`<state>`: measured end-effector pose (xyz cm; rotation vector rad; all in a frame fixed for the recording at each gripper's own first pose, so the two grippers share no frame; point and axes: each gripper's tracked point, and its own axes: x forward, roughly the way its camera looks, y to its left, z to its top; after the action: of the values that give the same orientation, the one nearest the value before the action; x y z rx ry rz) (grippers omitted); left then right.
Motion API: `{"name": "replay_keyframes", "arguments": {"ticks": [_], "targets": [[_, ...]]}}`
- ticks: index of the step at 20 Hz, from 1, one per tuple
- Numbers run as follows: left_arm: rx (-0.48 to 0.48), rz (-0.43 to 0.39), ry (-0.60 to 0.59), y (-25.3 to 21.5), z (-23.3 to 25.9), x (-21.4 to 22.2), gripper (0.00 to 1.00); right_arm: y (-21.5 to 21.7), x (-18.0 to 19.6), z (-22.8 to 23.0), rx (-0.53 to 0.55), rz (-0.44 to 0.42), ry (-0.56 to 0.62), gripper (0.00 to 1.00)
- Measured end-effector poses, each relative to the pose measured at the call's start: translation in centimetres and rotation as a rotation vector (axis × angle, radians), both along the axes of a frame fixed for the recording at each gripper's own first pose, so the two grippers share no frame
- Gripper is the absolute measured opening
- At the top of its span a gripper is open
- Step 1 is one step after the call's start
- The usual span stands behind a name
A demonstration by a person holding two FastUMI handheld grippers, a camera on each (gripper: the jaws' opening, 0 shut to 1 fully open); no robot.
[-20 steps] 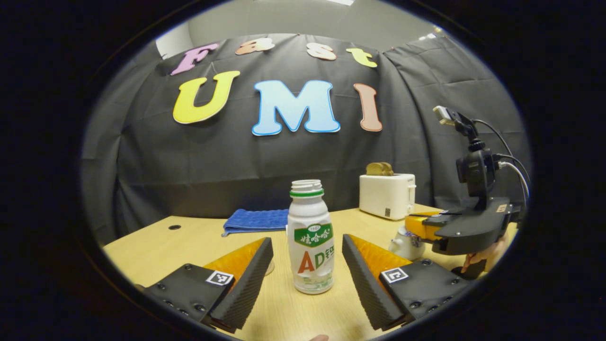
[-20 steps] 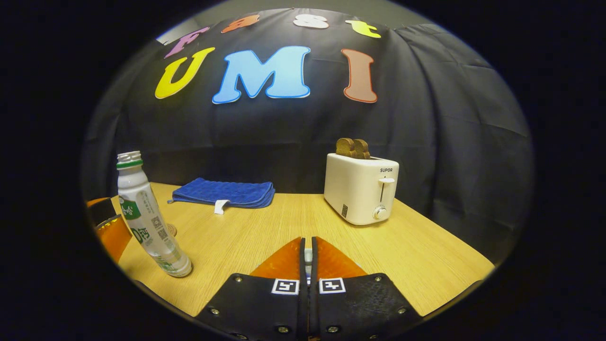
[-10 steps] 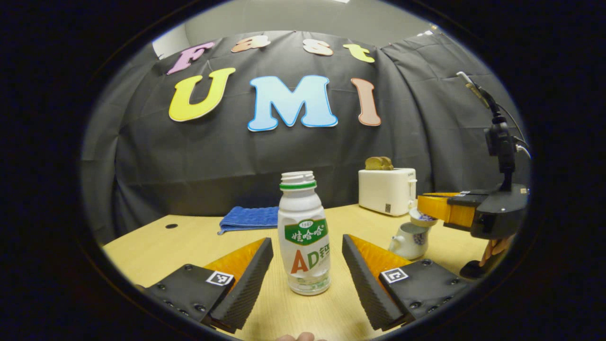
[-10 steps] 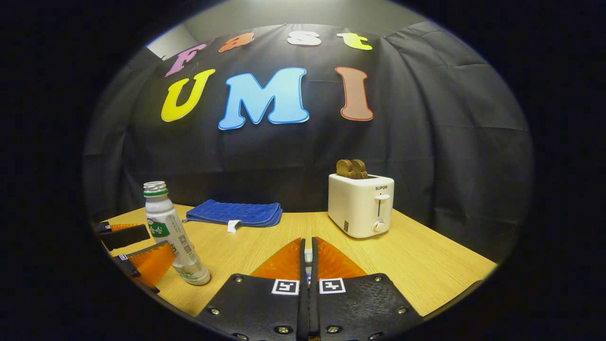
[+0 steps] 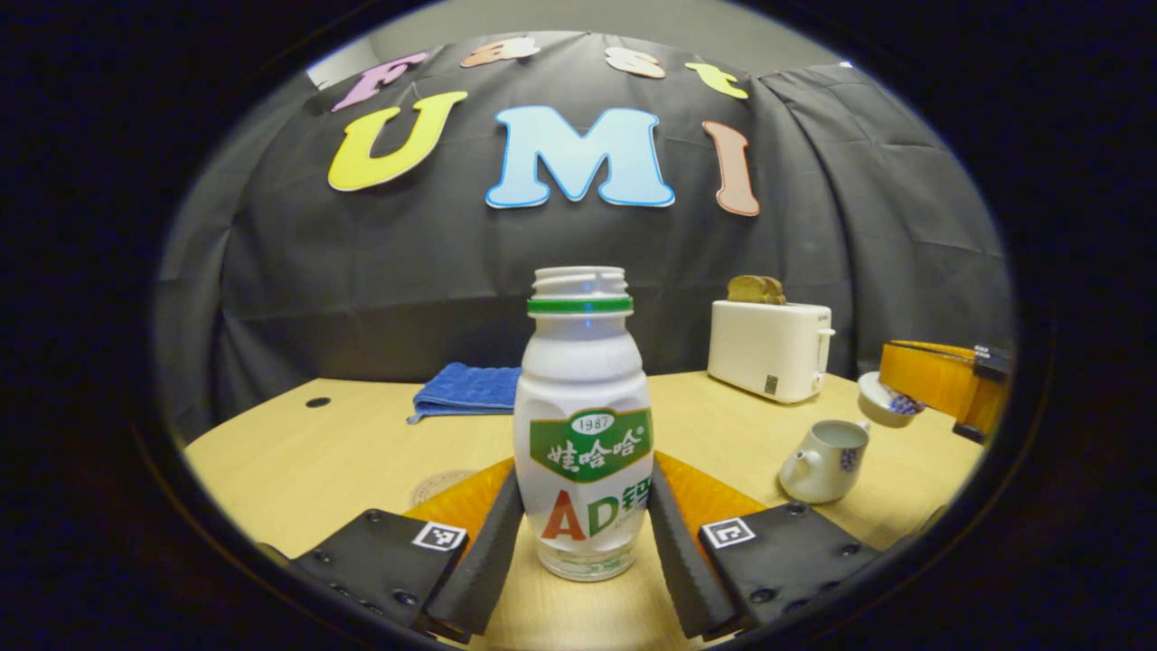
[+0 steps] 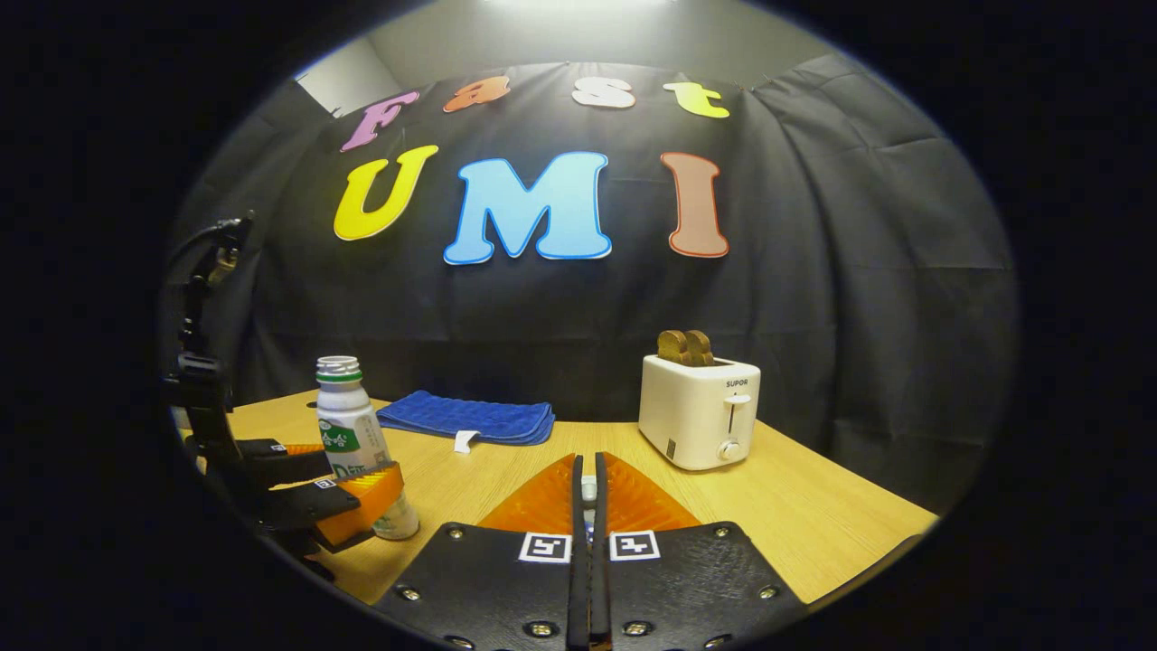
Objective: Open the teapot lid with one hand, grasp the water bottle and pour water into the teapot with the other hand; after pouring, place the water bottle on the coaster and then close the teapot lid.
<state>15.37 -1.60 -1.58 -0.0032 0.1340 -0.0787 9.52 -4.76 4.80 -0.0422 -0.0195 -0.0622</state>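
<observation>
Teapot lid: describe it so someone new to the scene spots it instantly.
Start at the white toaster at the back of the wooden table. Nearer and to its right stands the small white ceramic teapot, open-topped. The teapot lid is the shallow white disc with blue pattern held above it by the right gripper, off the table.

Overhead light, sharp, fisheye-warped edges

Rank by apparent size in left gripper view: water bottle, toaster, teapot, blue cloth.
1. water bottle, largest, though it sits right at the camera
2. toaster
3. blue cloth and teapot look alike in area; cloth partly hidden behind the bottle, so no ranking.
</observation>
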Motion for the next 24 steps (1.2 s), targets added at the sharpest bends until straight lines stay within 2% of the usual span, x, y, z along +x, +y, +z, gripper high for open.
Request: {"name": "replay_keyframes", "arguments": {"ticks": [1,5,6,11,12,13,14,15,16,17,18,19,24], "targets": [[0.012,-0.007,0.003,0.0,0.0,-0.1,0.83,0.2,-1.1,-0.1,0.020,0.010,-0.002,0.01],[0.091,-0.036,0.002,0.3,0.4,-0.3,0.75,0.3,-5.9,-0.2,0.062,0.018,-0.016,0.01],[0.121,-0.039,-0.005,0.4,0.7,-0.2,0.79,0.2,-6.9,-0.4,0.067,0.010,-0.015,0.01],[0.398,-0.071,-0.074,-1.2,2.2,1.0,0.75,-0.4,-11.0,-0.8,0.105,-0.014,-0.019,0.01],[0.456,-0.083,-0.084,-1.7,2.4,1.3,0.79,-0.6,-11.6,-0.9,0.107,-0.021,-0.018,0.01],[0.515,-0.073,-0.094,-1.9,2.5,1.5,0.75,-0.7,-12.1,-1.2,0.114,-0.029,-0.013,0.01],[0.573,-0.064,-0.110,-2.0,2.8,1.8,0.78,-0.9,-12.5,-1.5,0.125,-0.035,-0.003,0.01],[0.627,-0.066,-0.122,-2.6,3.0,2.0,0.71,-1.0,-13.0,-1.7,0.135,-0.039,-0.001,0.01],[0.673,-0.072,-0.129,-3.2,2.9,2.2,0.79,-1.2,-13.3,-1.6,0.137,-0.044,-0.001,0.01],[0.717,-0.086,-0.133,-4.0,2.8,2.4,0.75,-1.5,-13.7,-1.7,0.134,-0.054,-0.003,0.01],[0.755,-0.105,-0.136,-4.6,2.6,2.8,0.79,-1.7,-14.1,-1.6,0.128,-0.063,-0.006,0.01],[0.790,-0.125,-0.135,-5.4,2.3,3.1,0.75,-2.0,-14.3,-1.6,0.124,-0.072,-0.009,0.01],[0.904,-0.196,-0.111,-7.6,0.6,3.8,0.74,-3.3,-14.9,-2.0,0.159,-0.092,-0.006,0.01]]}}
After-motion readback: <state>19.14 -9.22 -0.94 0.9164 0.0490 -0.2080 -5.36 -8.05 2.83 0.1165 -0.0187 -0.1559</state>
